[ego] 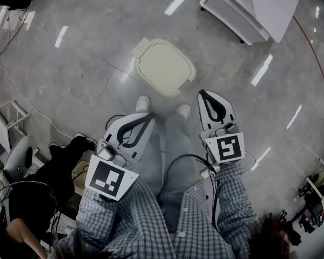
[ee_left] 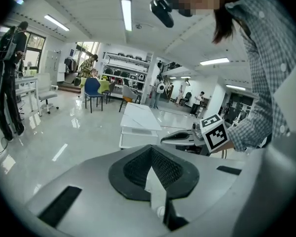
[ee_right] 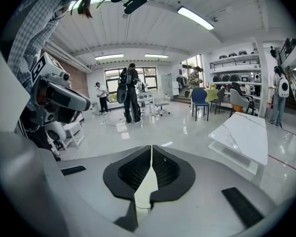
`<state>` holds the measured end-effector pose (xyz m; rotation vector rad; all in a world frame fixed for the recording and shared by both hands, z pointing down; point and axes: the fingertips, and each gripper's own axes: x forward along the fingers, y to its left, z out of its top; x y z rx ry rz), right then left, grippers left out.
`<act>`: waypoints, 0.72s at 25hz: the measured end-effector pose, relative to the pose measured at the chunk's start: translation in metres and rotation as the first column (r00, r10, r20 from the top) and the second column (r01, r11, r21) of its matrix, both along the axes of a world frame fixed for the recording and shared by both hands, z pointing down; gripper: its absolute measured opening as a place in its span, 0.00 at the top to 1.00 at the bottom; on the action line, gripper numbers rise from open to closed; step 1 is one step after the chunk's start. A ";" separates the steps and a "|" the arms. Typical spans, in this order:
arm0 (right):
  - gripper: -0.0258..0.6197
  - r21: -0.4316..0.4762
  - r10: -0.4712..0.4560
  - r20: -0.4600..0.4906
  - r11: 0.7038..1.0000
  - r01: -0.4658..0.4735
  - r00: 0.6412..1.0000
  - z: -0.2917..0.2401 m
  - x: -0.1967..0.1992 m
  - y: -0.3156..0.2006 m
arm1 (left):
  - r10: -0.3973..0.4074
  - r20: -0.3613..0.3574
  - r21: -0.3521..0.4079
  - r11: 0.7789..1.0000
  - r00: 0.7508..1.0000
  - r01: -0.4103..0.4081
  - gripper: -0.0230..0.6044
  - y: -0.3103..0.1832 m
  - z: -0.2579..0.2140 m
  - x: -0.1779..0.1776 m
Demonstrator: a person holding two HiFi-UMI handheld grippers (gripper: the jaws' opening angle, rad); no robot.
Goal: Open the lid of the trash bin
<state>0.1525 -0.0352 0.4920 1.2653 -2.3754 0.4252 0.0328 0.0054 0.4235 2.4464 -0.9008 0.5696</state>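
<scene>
The job has not started yet. The trash bin (ego: pixel 189 77) stands on the shiny grey floor (ego: pixel 81 63), just in front of the person's shoes (ego: pixel 143 102). Its pale lid (ego: pixel 162 65) lies flat on top and looks fully shut. Nothing is touching it.

The person stands over the bin and holds both tools up near the tummy, well above the lid. The left hand-held gripper (ego: pixel 149 116) has its two jaws pressed together, with nothing between them. The right hand-held gripper (ego: pixel 206 94) is the same, jaws tight together and empty. Both point out across the room and not down at the bin, so their own cameras see only the big room.

So all of the work is still to do. I think one gripper must go down to the bin, find the edge of the lid, and lift it up. From here I cannot see a handle or a pedal on the bin.
</scene>
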 end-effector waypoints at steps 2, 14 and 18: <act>0.92 -0.010 0.016 0.011 1.000 -0.016 1.000 0.013 0.001 0.001 | -0.003 0.014 -0.019 1.000 1.000 0.003 0.96 0.001 0.010 -0.003; 0.92 -0.120 -0.043 -0.037 0.992 0.038 0.998 0.105 -0.006 0.017 | 0.038 0.017 -0.074 0.997 0.999 -0.036 0.96 0.011 0.052 0.010; 0.92 -0.147 -0.056 -0.049 0.988 0.048 0.997 0.129 -0.003 0.017 | 0.037 0.019 -0.106 0.994 0.999 -0.035 0.96 0.019 0.066 0.011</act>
